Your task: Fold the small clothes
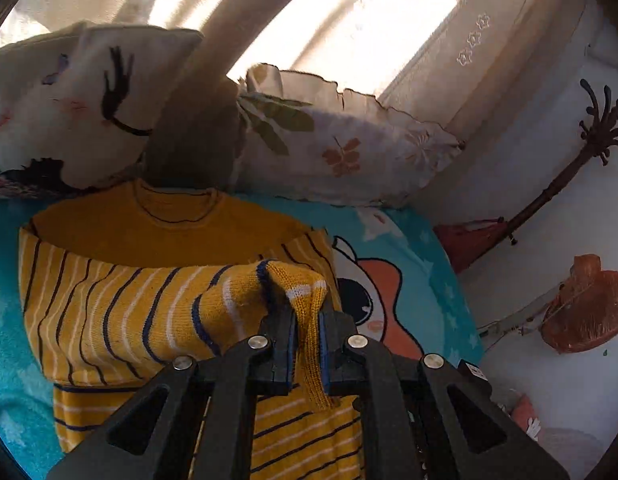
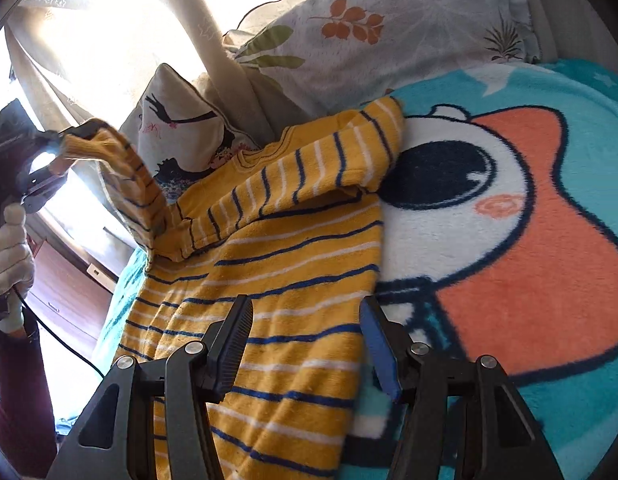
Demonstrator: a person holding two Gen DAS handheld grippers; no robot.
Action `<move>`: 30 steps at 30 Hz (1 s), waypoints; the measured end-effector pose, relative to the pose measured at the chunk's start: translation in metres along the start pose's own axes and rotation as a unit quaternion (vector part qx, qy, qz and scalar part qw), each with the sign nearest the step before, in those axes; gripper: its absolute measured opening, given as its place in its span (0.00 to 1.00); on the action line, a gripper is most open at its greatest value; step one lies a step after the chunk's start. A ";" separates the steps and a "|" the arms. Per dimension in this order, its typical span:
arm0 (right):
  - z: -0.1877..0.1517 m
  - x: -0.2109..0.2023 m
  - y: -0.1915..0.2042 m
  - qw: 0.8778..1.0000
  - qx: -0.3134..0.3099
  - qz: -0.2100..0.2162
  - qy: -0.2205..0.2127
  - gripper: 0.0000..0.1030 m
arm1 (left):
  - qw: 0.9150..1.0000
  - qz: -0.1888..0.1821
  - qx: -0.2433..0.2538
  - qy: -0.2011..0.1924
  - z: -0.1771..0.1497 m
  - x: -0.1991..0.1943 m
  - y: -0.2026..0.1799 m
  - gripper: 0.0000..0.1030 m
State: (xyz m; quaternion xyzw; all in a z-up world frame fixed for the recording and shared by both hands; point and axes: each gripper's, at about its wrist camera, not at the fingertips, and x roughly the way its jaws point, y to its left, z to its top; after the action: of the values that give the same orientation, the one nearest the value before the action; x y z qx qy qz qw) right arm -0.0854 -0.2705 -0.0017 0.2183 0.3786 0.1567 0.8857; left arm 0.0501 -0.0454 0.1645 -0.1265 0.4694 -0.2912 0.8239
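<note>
A small yellow sweater [image 1: 157,304] with navy and white stripes lies on a turquoise cartoon blanket [image 1: 409,280]. My left gripper [image 1: 307,320] is shut on the cuff of one sleeve [image 1: 305,296] and holds it lifted over the sweater's body. In the right wrist view the same sleeve [image 2: 121,168] hangs from the left gripper [image 2: 75,140] at the far left. The other sleeve [image 2: 321,168] lies folded across the chest. My right gripper [image 2: 305,320] is open and empty, just above the sweater's lower body [image 2: 293,280].
Two pillows [image 1: 341,148] lean against a sunlit curtain [image 1: 349,20] behind the sweater. The blanket [image 2: 509,240] spreads to the right. A coat stand [image 1: 565,172] and a reddish bag [image 1: 581,304] sit by the white wall. A gloved hand [image 2: 9,256] holds the left gripper's handle.
</note>
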 end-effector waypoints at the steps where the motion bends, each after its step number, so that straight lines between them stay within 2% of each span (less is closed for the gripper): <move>1: -0.001 -0.005 -0.005 1.000 0.003 -0.005 -0.003 0.59 | 1.000 0.002 0.007 0.016 -0.003 0.024 -0.006 0.10; 4: -0.005 -0.015 -0.017 1.000 0.009 -0.016 -0.002 0.59 | 0.997 0.012 0.013 0.073 -0.021 0.083 -0.007 0.16; 7: -0.006 -0.018 -0.026 1.000 0.018 -0.019 0.000 0.59 | 0.995 -0.007 -0.009 0.102 -0.038 0.101 0.006 0.18; 9: -0.004 -0.018 -0.028 1.000 0.020 -0.020 -0.002 0.60 | 0.995 -0.020 -0.016 0.095 -0.042 0.092 0.012 0.24; 13: 0.004 -0.010 -0.025 1.000 0.016 -0.008 -0.003 0.60 | 0.999 -0.022 -0.015 0.037 -0.043 0.048 0.021 0.52; 14: 0.007 -0.007 -0.022 1.000 0.012 -0.006 -0.003 0.60 | 1.000 -0.013 -0.016 0.020 -0.044 0.035 0.025 0.56; 16: 0.013 -0.001 -0.011 1.000 -0.003 0.000 -0.004 0.60 | 1.000 0.012 -0.014 -0.008 -0.047 0.014 0.033 0.58; 20: 0.032 0.008 0.021 0.998 -0.050 0.019 -0.011 0.60 | 0.993 0.103 -0.021 -0.051 -0.055 -0.013 0.062 0.59; 22: 0.043 0.010 0.039 0.996 -0.081 0.022 -0.019 0.60 | 0.988 0.137 -0.038 -0.057 -0.054 -0.017 0.082 0.59; 26: 0.072 0.018 0.069 0.988 -0.144 -0.013 -0.055 0.61 | 0.980 0.179 -0.064 -0.062 -0.056 -0.020 0.120 0.59; 28: 0.088 0.032 0.076 0.987 -0.152 -0.012 -0.044 0.63 | 0.978 0.190 -0.063 -0.062 -0.058 -0.020 0.131 0.59; 30: 0.098 0.054 0.078 0.988 -0.153 -0.009 -0.015 0.65 | 0.973 0.217 -0.056 -0.053 -0.060 -0.011 0.140 0.59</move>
State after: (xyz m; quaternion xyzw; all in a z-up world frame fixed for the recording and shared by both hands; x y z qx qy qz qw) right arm 0.0144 -0.2062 0.0662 0.0794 0.3385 0.2012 0.9158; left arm 0.0457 0.0766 0.0736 -0.0826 0.4569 -0.0721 0.8827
